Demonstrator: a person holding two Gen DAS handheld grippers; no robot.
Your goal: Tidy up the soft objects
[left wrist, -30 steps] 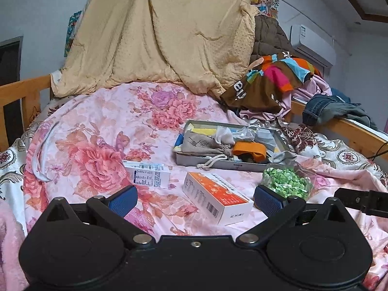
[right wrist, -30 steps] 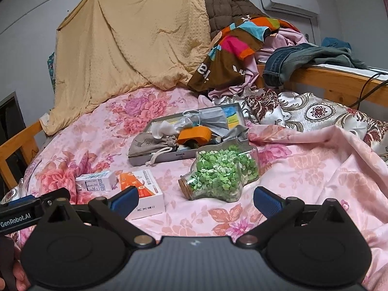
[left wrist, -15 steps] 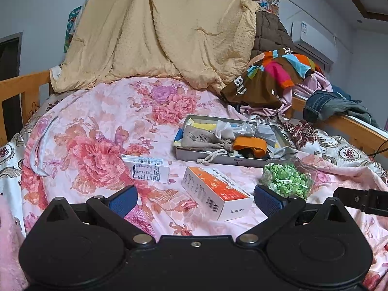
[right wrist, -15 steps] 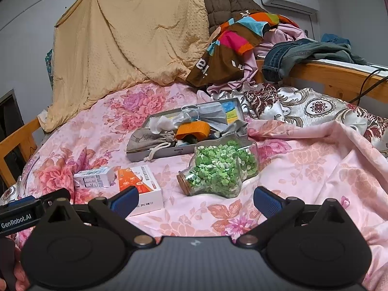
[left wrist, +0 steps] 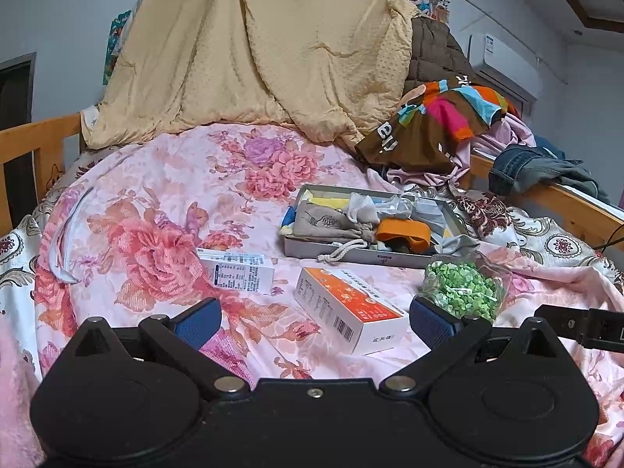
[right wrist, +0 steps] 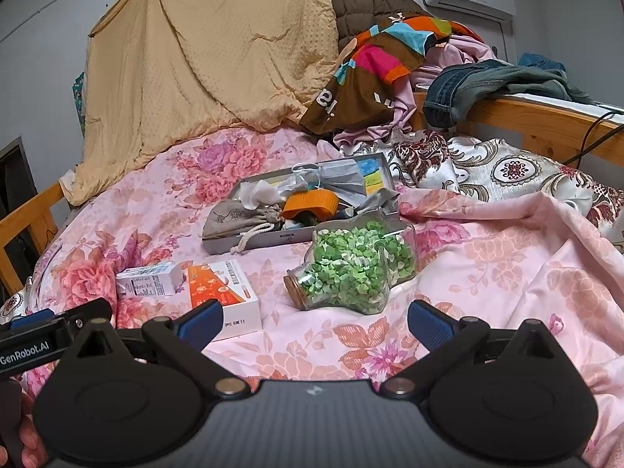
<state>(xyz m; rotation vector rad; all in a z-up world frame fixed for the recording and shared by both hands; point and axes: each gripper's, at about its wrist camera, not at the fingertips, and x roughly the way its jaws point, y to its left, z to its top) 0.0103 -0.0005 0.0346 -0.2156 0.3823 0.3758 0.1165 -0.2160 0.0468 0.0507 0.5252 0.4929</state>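
Note:
A grey metal tray lies on the flowered bedspread. It holds a beige drawstring pouch, an orange band, a face mask and white tissue. My left gripper is open and empty, above the orange and white box. My right gripper is open and empty, just short of the star-shaped glass jar of green paper stars. Both grippers hover near the bed's front.
A small white carton lies left of the box. A tan blanket hangs at the back. Piled clothes and jeans sit at the right by the wooden rail. The left gripper's body shows beside the right one.
Both grippers have drawn back and down a little; the tray, boxes and jar look slightly farther and higher in view. Nothing was grasped or moved.

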